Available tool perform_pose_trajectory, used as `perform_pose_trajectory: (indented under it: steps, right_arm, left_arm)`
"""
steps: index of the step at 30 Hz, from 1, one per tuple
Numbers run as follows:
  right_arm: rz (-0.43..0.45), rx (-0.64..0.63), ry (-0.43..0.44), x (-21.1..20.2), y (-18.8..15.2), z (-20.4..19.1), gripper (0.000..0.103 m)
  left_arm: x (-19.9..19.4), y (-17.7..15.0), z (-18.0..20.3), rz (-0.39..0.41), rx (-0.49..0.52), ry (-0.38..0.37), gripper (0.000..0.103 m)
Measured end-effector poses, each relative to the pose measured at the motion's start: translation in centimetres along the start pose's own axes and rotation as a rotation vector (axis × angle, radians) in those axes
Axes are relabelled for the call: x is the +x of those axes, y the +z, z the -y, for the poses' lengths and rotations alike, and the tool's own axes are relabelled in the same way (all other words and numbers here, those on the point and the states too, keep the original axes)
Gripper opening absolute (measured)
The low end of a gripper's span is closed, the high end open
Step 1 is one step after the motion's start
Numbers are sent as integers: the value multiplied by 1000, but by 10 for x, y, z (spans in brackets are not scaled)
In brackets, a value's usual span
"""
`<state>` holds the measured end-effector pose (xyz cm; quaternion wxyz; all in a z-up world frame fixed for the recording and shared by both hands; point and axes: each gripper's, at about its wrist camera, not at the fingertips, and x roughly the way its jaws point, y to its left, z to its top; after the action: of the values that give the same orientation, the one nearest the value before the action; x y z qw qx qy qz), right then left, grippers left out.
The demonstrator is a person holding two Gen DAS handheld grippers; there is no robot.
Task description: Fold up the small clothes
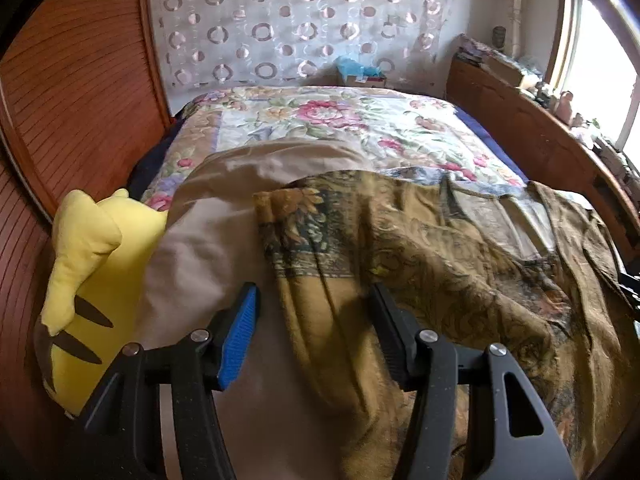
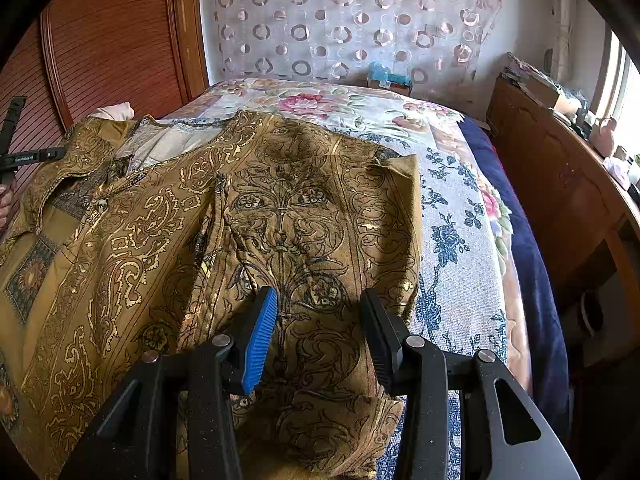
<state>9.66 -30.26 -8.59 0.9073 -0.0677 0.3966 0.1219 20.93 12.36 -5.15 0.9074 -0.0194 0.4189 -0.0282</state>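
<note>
An olive-gold shirt with a paisley print (image 2: 280,200) lies spread on the bed, collar to the left, one side folded over its middle. My right gripper (image 2: 318,300) hovers low over the shirt's right part; its jaws stand apart and the cloth lies flat between them, unpinched. In the left wrist view the same shirt (image 1: 440,260) lies rumpled, its left edge over a beige cloth (image 1: 208,240). My left gripper (image 1: 314,292) straddles that edge with jaws apart; the pads do not press on it. A black piece of the left tool's frame (image 2: 16,156) shows at the far left.
A floral bedspread (image 1: 320,120) covers the bed, with a white blue-flowered cloth (image 2: 452,240) under the shirt. A yellow plush toy (image 1: 88,280) lies at the left edge by wooden slatted doors (image 1: 80,100). A cluttered wooden shelf (image 2: 560,184) runs along the right.
</note>
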Motion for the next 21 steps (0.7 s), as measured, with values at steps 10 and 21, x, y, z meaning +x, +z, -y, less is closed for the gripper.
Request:
perform_pose_trajectory:
  steps: [10,21]
  right_arm:
    - [0,-1,-1,0,0,0,45]
    - [6,-12,-5,-6,11,2,45]
  left_arm:
    - [-38,-4,17,104,55,-39,7]
    - [-60,-20,36,145,118,-75,2]
